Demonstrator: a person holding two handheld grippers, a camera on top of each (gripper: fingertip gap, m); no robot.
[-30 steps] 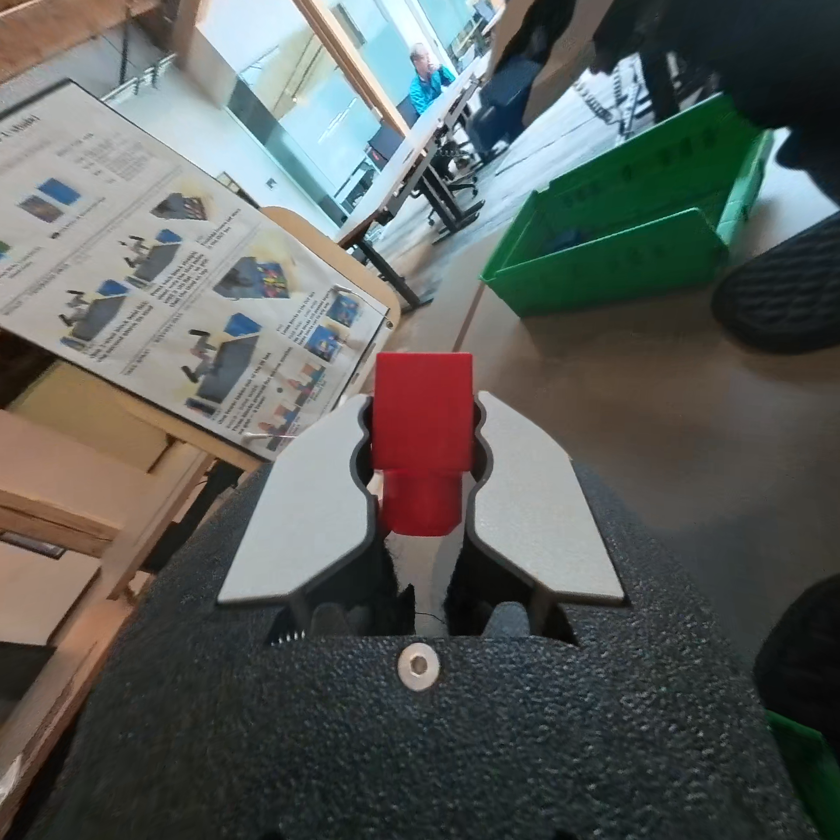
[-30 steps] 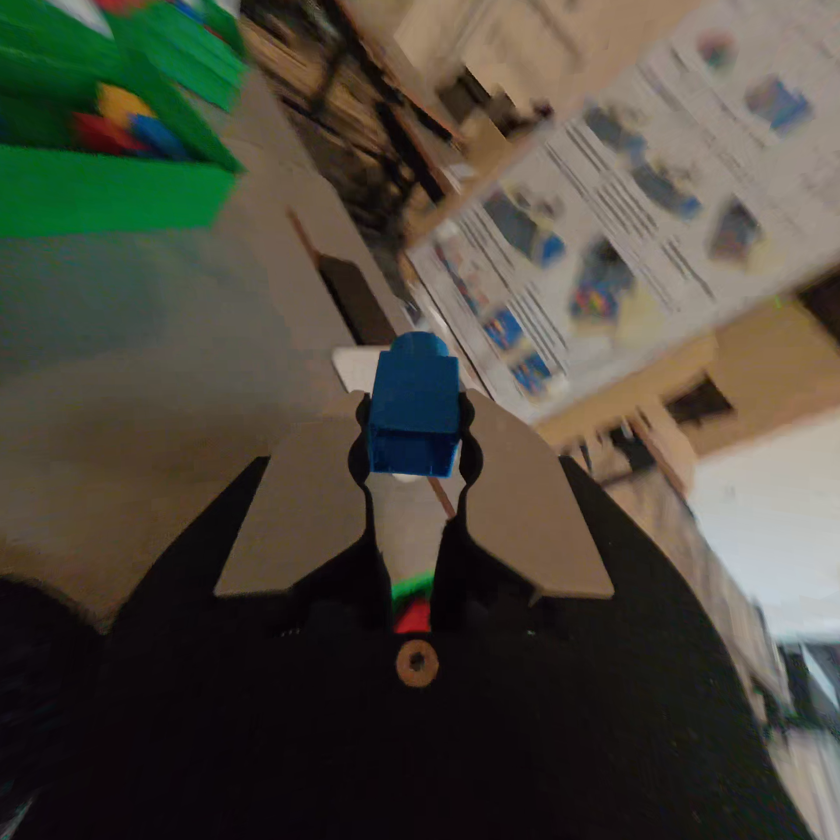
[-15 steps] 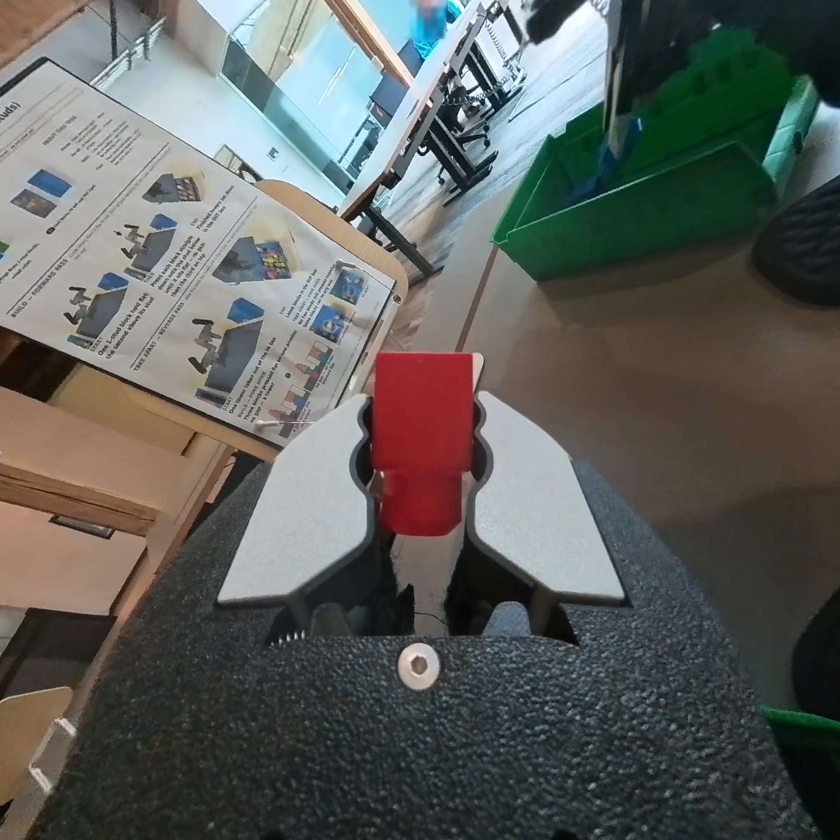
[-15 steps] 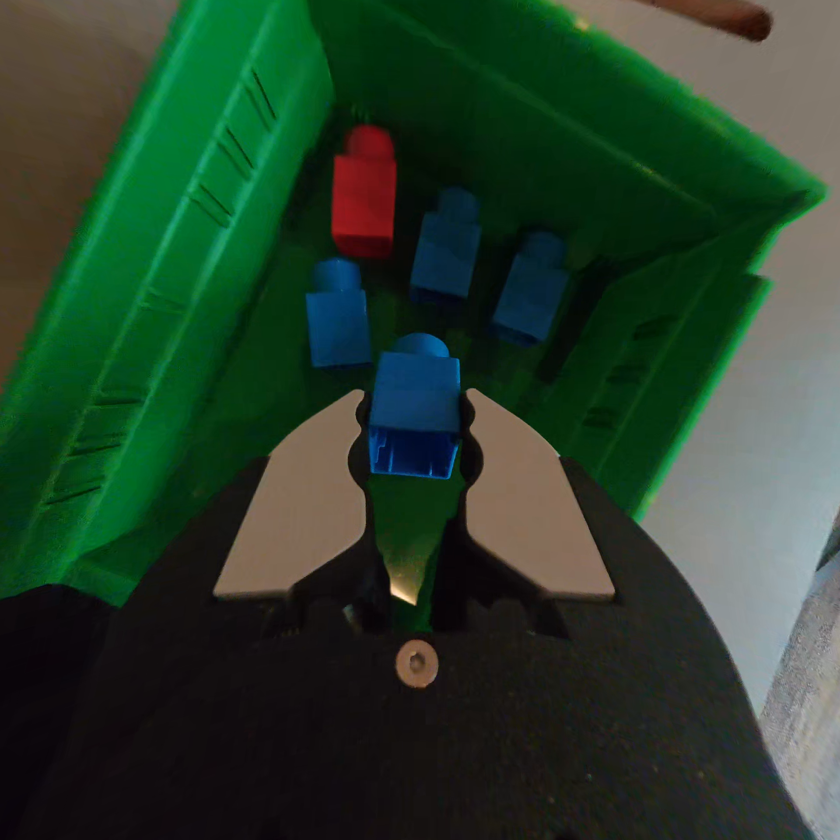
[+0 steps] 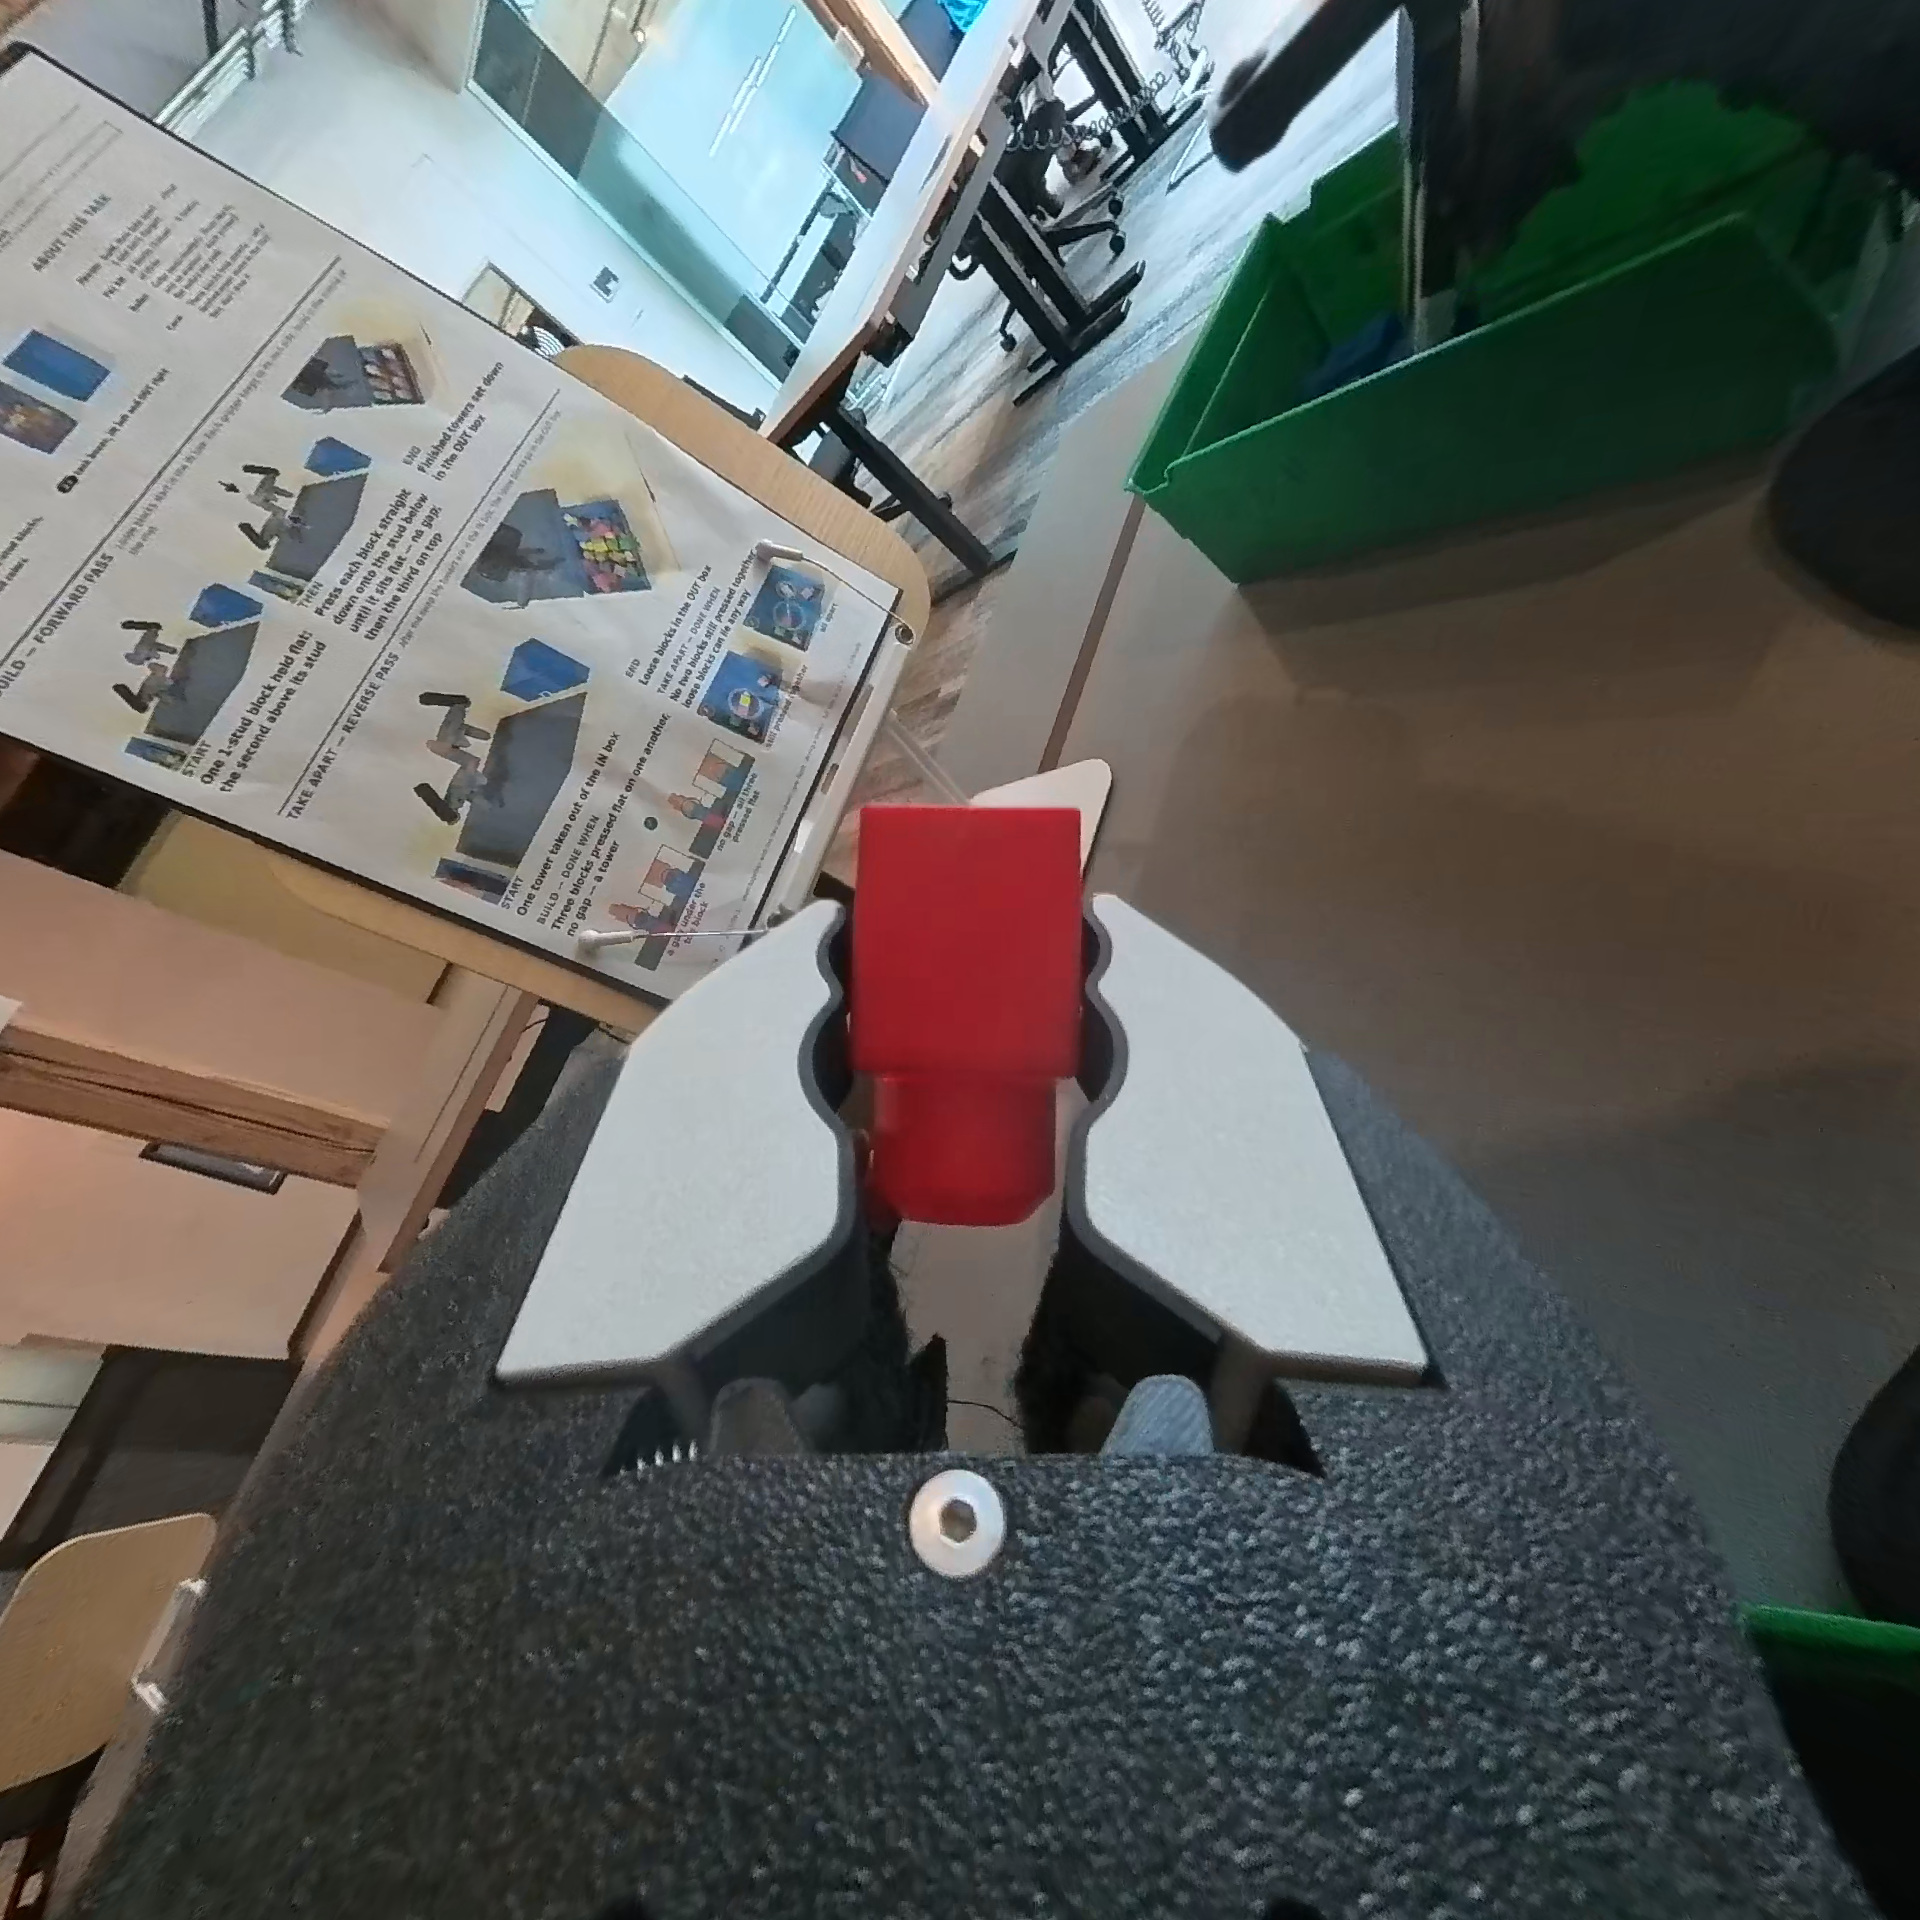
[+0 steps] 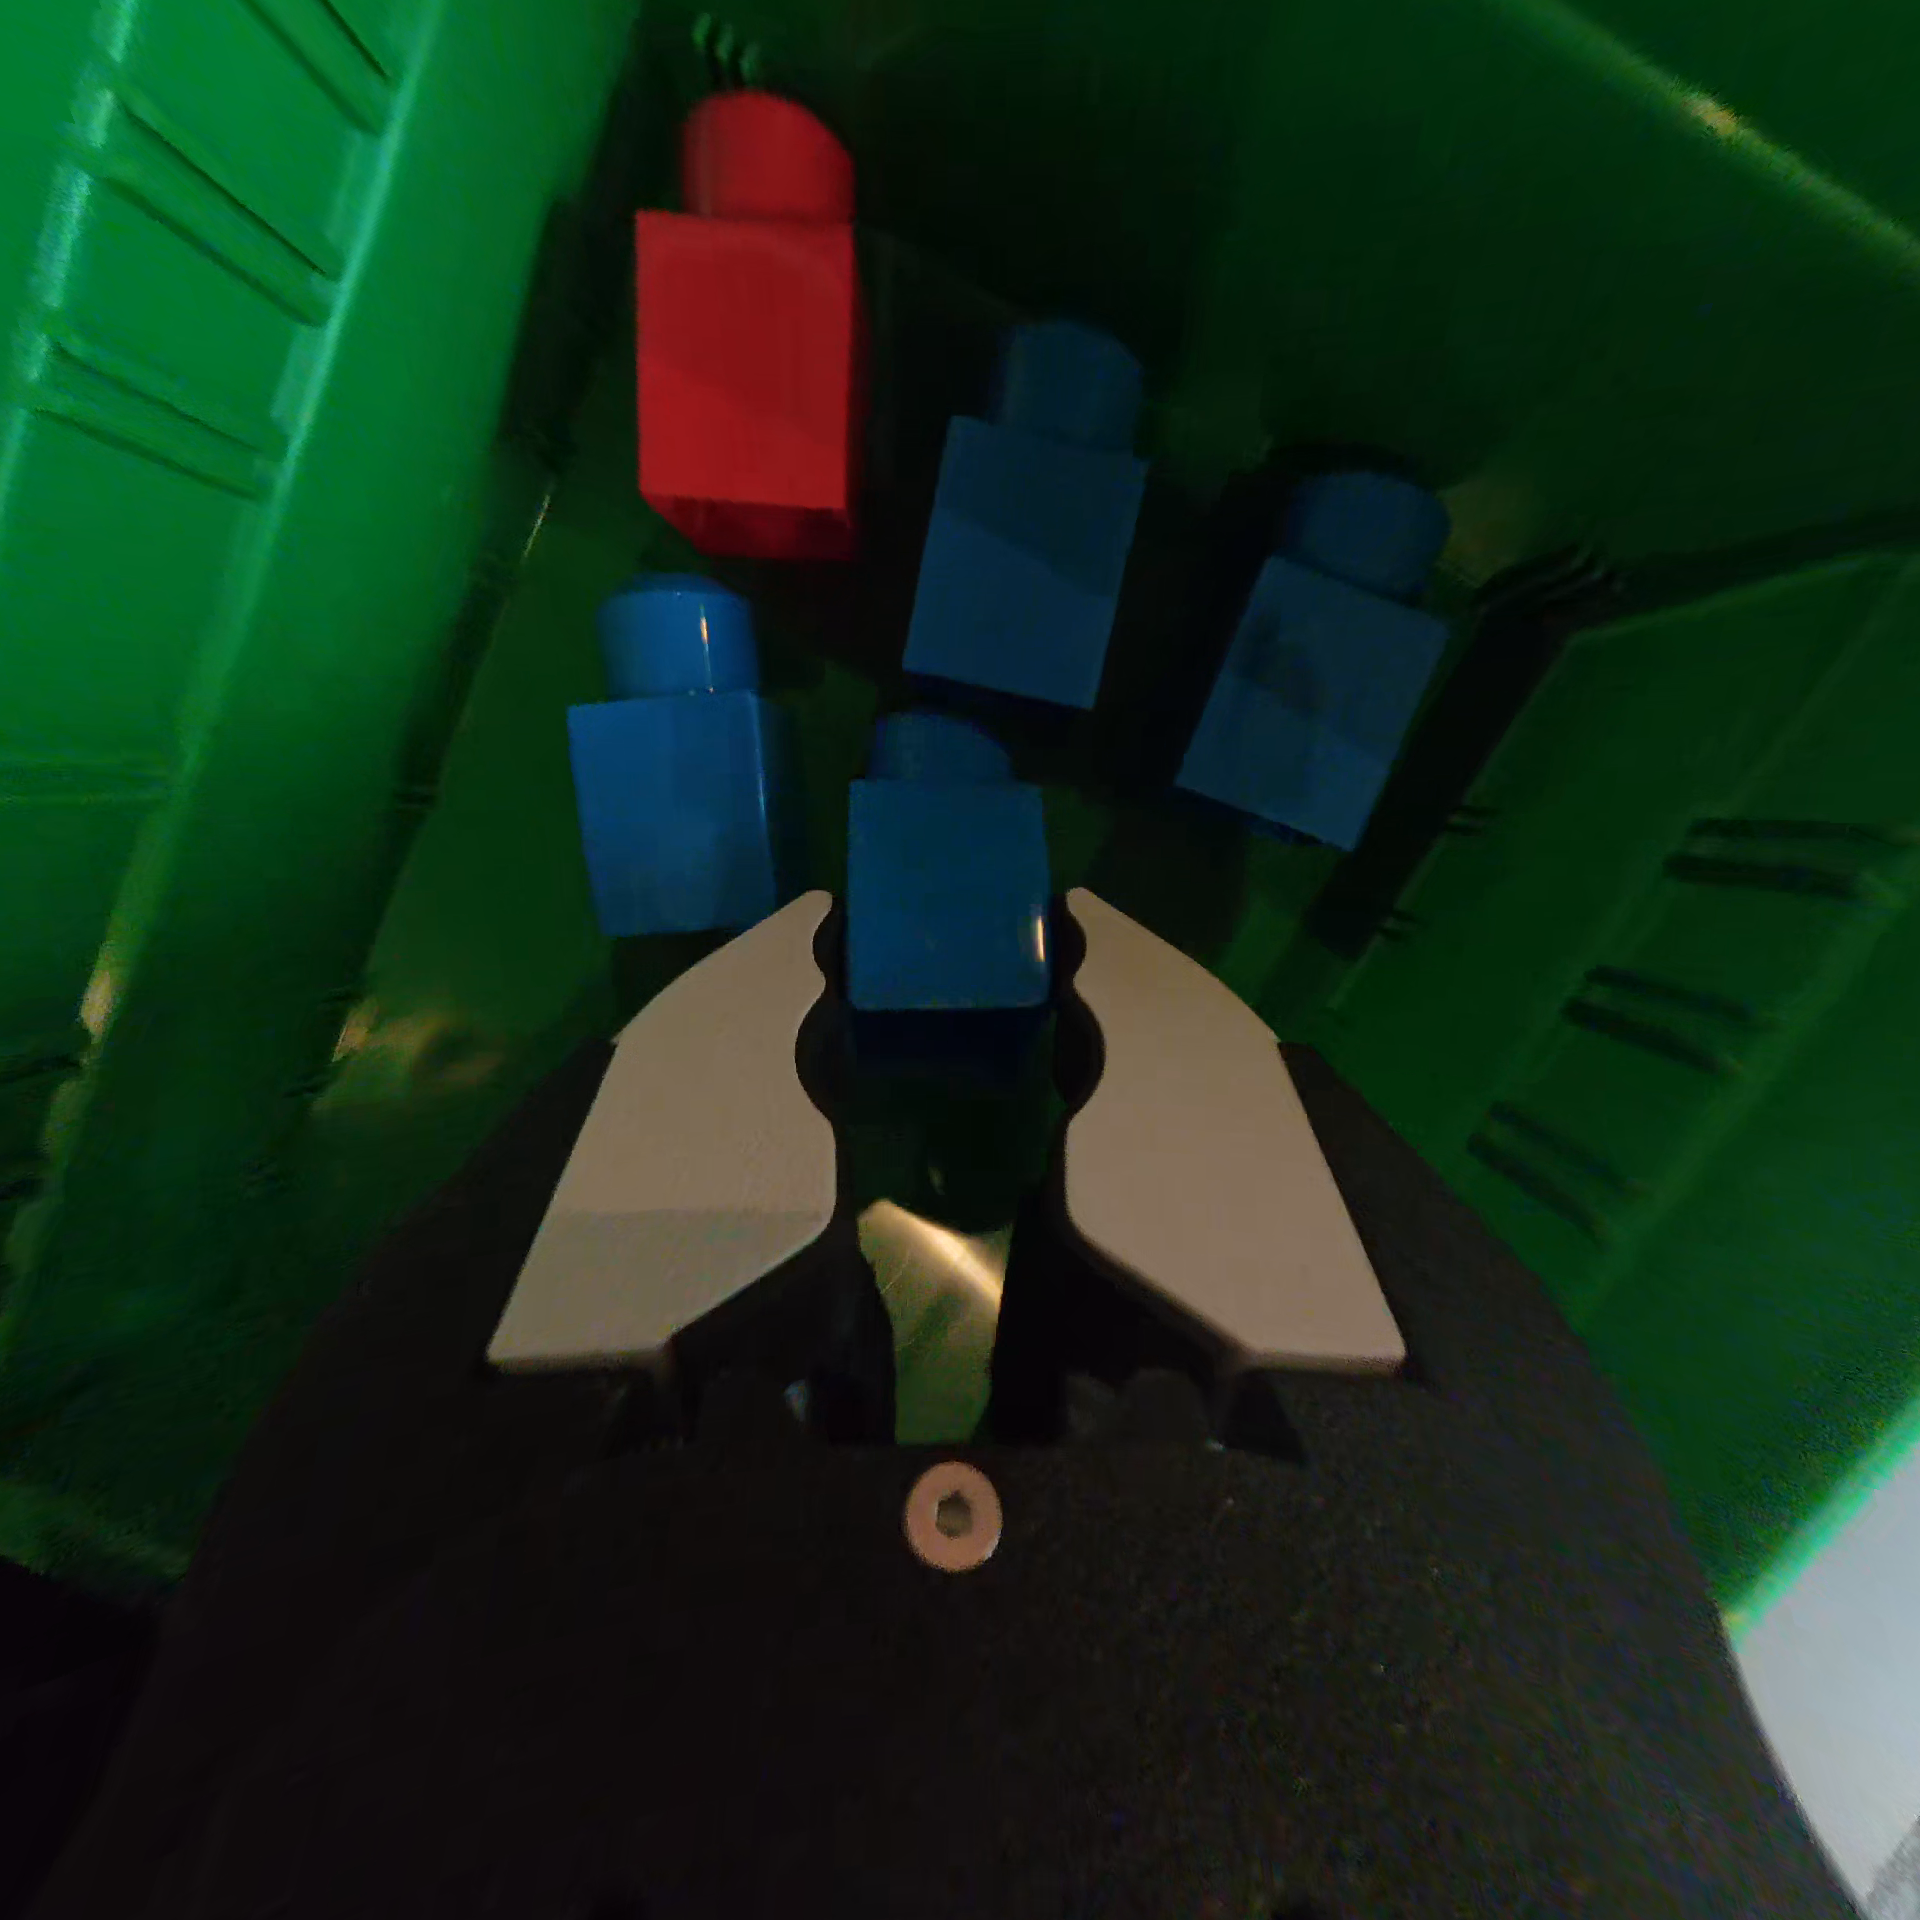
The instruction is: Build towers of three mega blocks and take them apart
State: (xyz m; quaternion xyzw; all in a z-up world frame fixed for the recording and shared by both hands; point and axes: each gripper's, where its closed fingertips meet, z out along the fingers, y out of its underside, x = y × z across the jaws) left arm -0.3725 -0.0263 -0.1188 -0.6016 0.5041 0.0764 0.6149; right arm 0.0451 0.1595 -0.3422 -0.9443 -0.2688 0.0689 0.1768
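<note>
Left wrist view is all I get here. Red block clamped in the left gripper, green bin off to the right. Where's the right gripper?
Observer: The right gripper is down inside the green bin, shut on a blue block.
Operator: Which way is that block's stud pointing?
Observer: Away from the camera, toward the bin floor.
Operator: Anything else in the bin?
Observer: Four loose blocks lie on the floor: one red block at the far left and three blue ones, the nearest just left of the held block.
Operator: Are any of them joined?
Observer: No, all four lie apart as singles.
</note>
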